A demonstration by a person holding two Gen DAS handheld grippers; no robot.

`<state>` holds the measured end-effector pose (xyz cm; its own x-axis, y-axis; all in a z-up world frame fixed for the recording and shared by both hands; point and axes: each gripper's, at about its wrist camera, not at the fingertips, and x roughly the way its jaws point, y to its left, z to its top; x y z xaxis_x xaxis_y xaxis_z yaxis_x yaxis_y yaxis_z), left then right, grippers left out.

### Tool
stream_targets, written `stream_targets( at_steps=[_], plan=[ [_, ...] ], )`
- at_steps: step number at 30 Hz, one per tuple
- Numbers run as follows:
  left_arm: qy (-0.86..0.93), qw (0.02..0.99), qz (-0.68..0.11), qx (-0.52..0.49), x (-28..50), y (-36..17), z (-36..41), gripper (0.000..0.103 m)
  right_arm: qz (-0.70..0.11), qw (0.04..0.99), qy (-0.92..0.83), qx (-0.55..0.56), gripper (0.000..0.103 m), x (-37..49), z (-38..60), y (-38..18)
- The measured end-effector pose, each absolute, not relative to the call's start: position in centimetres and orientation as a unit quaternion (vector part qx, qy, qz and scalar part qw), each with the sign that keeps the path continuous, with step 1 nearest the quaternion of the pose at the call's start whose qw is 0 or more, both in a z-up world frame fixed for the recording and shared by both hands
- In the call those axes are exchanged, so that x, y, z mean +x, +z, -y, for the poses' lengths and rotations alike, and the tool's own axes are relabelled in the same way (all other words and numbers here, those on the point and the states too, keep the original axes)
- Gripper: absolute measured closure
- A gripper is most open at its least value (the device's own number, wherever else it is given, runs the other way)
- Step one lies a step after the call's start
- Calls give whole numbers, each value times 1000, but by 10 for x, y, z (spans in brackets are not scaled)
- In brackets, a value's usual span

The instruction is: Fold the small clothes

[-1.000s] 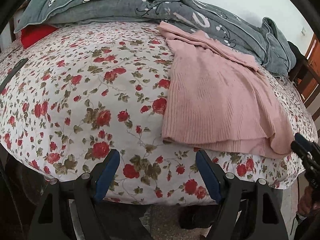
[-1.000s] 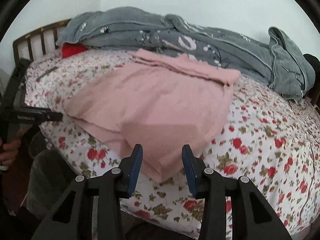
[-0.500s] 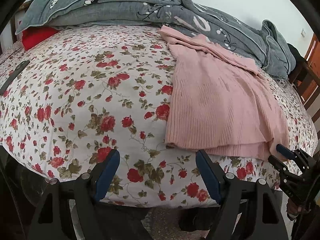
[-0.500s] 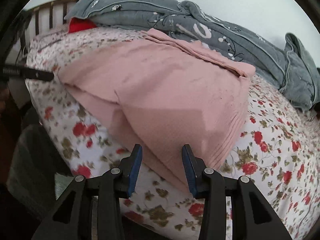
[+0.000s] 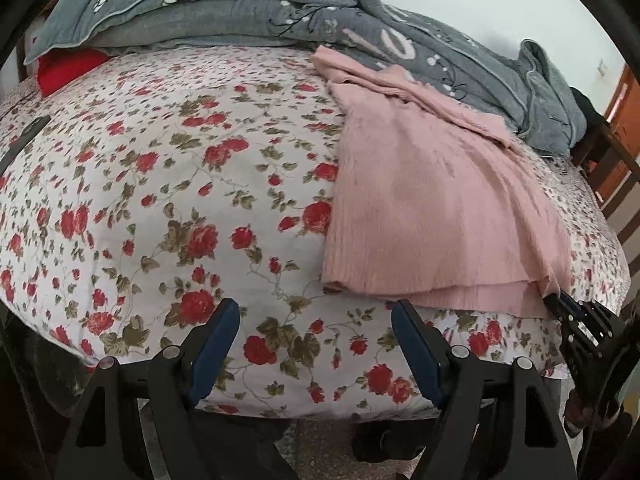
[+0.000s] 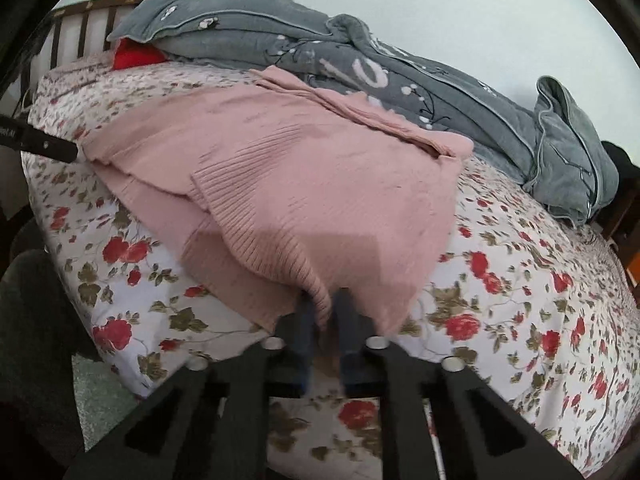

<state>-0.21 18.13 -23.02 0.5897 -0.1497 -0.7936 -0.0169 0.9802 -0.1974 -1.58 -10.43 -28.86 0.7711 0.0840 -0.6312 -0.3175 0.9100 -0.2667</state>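
On the bed [image 5: 168,168], spread with a rose-print sheet, a pink sweater [image 5: 432,208] lies folded near the front edge, its far end touching the grey quilt [image 5: 248,20] heaped along the back edge. A red pillow [image 5: 68,70] peeks from under the quilt at the back left corner. The right gripper [image 6: 326,320] sits at the sweater's near corner by the front edge; its fingers have closed on the ribbed hem, which bunches into a ridge between them. In the left wrist view that gripper [image 5: 560,304] shows at the sweater's front right corner. The left gripper [image 5: 316,334] hovers over bare sheet at the front edge, just left of the sweater, its fingers [image 5: 216,340] spread wide with nothing between them.
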Motion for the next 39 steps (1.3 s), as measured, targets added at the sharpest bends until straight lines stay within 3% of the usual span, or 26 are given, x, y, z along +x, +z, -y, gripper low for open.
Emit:
stream_targets(
  at_steps=[17,20,25,27,30,39],
  plan=[
    [-43,899,-434,34,19,-236,-124,28,-293,937,75,-175,100,-32,132,-265],
    [-37,903,-424,56,16,-239,-121,38,-295,937,72,-170,100,-33,137,-265],
    [-32,907,-419,30,13,-235,-137,69,-309,934,60,-168,101,-30,141,-275],
    [-31,906,-422,8,14,-234,-146,76,-311,935,61,-162,101,-29,141,-277],
    [-36,905,-424,-11,16,-233,-155,80,-311,934,60,-168,101,-29,137,-278],
    [-34,907,-419,-28,17,-233,-157,80,-312,930,43,-190,98,-25,127,-286]
  ],
)
